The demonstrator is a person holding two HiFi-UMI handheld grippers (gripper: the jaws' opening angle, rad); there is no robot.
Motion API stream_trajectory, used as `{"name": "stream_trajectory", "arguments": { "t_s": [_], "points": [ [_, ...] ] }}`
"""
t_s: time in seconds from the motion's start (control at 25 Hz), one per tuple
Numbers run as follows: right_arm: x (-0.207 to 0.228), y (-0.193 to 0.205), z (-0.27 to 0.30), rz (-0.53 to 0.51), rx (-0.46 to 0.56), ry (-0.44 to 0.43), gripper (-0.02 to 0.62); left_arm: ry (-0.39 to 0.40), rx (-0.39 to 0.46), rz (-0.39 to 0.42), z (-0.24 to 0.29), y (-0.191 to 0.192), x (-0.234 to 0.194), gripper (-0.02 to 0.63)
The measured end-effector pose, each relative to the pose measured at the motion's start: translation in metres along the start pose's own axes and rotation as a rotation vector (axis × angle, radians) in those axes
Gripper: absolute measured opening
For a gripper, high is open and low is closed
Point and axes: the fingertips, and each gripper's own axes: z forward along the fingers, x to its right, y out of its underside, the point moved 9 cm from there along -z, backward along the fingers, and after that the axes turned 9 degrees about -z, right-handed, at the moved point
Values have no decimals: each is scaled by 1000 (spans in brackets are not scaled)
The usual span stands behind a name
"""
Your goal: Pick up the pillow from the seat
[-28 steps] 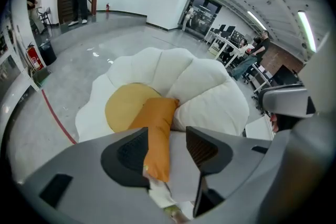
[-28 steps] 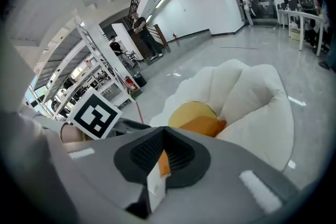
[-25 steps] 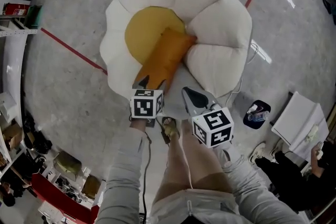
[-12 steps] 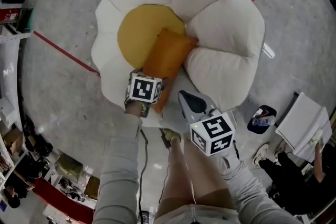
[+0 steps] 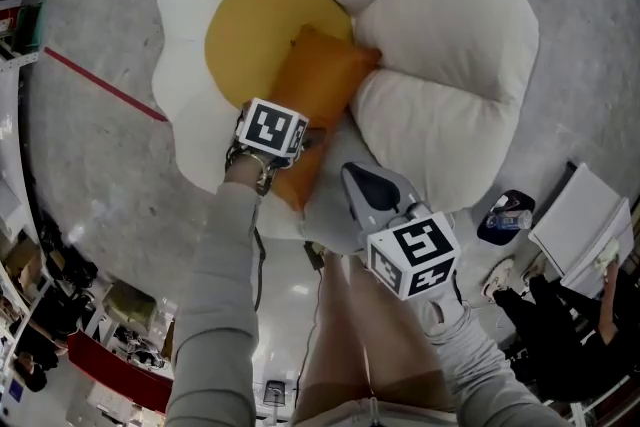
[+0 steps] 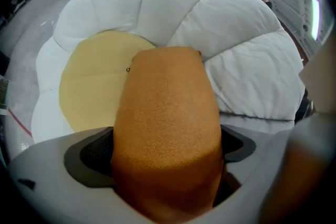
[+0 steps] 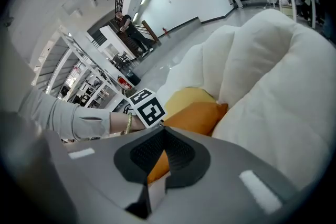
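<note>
An orange pillow (image 5: 322, 90) lies on the white flower-shaped seat (image 5: 445, 35), slanting from its yellow centre (image 5: 250, 30) down to the front edge. My left gripper (image 5: 286, 113) is over the pillow's near end. In the left gripper view its jaws are opening wide, and the pillow (image 6: 167, 113) fills the space between the dark pads (image 6: 86, 152) of the left gripper (image 6: 168, 150). My right gripper (image 5: 362, 183) hangs to the right of the pillow, above the seat's front edge, with nothing held. Its jaws are shut in the right gripper view (image 7: 163, 136), with the pillow (image 7: 195, 114) beyond them.
A red line (image 5: 100, 85) crosses the grey floor left of the seat. A dark bag (image 5: 505, 215) and a seated person with white sheets (image 5: 585, 240) are at the right. Shelves and clutter (image 5: 60, 315) line the lower left. The person's legs are just below the seat.
My left gripper has moved forward from in front of the seat onto the pillow's near end. The head view has come closer to the seat. The right gripper has barely moved.
</note>
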Motion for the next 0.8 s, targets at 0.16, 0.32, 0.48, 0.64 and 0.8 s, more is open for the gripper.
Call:
{"name": "stream_trajectory", "arguments": {
  "t_s": [0.16, 0.32, 0.48, 0.64, 0.8],
  "points": [
    [0, 6, 6, 12, -3, 0, 0, 32, -46, 0, 9, -2, -4, 591],
    [-5, 11, 9, 13, -8, -2, 0, 47, -62, -1, 10, -3, -6, 589],
    [-11, 14, 6, 6, -10, -1, 0, 30, -32, 16, 4, 2, -3, 551],
    [-18, 13, -2, -2, -3, 5, 0, 12, -6, 35, -3, 7, 2, 487],
    [-23, 10, -12, -10, 12, 12, 0, -18, 37, 38, -14, 12, 6, 458]
  ]
}}
